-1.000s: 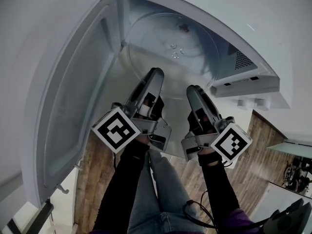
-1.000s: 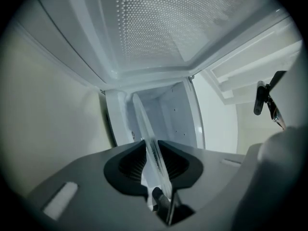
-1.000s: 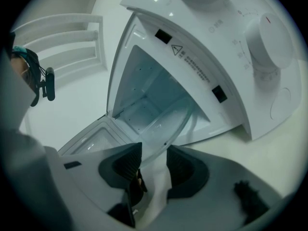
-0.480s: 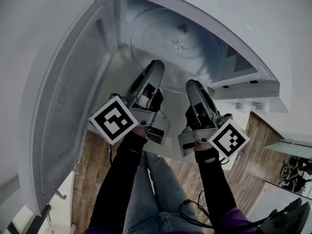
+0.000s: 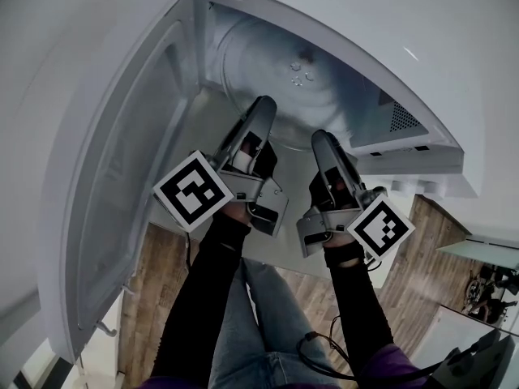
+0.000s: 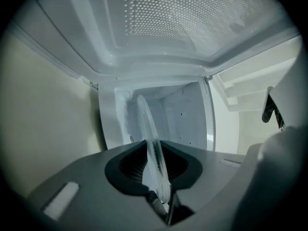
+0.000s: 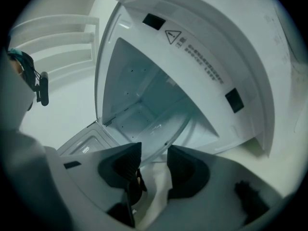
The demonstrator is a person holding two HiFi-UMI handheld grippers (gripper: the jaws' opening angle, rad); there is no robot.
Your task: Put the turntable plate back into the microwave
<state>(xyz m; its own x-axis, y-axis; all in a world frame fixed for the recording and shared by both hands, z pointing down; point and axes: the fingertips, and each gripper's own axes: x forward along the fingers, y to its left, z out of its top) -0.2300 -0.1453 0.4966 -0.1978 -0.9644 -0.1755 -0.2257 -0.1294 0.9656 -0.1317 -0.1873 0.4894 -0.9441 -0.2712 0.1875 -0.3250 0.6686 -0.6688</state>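
- So, status: the turntable plate [image 5: 318, 96] is partway into the microwave [image 5: 365, 23]. The clear glass disc sits mostly inside the cavity [image 5: 212, 35], and its near rim is at the mouth, where both tools hold it.
- The door [image 5: 122, 177] is swung fully out to the left, so the opening is clear for both arms side by side.
- The left hand-held gripper [image 5: 261, 108] is clamped on the near-left rim. Its own view shows the glass edge-on, running straight between the pads, which are pinched against both faces [image 6: 154, 162].
- The right hand-held gripper [image 5: 323, 140] has the near-right rim. In its view the rim curves in between the two dark pads [image 7: 154, 165], and I read that as closed on the glass too, though the contact is less crisp than on the left.
- Why two grips: the disc is wide, slick and fairly heavy. My guess is that a single pinch at the edge would let it droop or twist, while two points spaced along the near rim keep it flat and stop it yawing.
- Both tools are rolled so the jaws close across the thickness of the plate, top and bottom face. That's the only bite available on a flat disc.
- Holding the near edge only also keeps the gripper bodies outside the cavity while the plate goes in ahead of them.
- I can't tell whether the three bumps at the plate's centre are lined up with the drive hub, because the glass and glare hide what's underneath.
- Not seated yet, by the look of it. It probably needs pushing further in, then lowering level before release.
- Risk: glass against the cavity floor if one side drops first.
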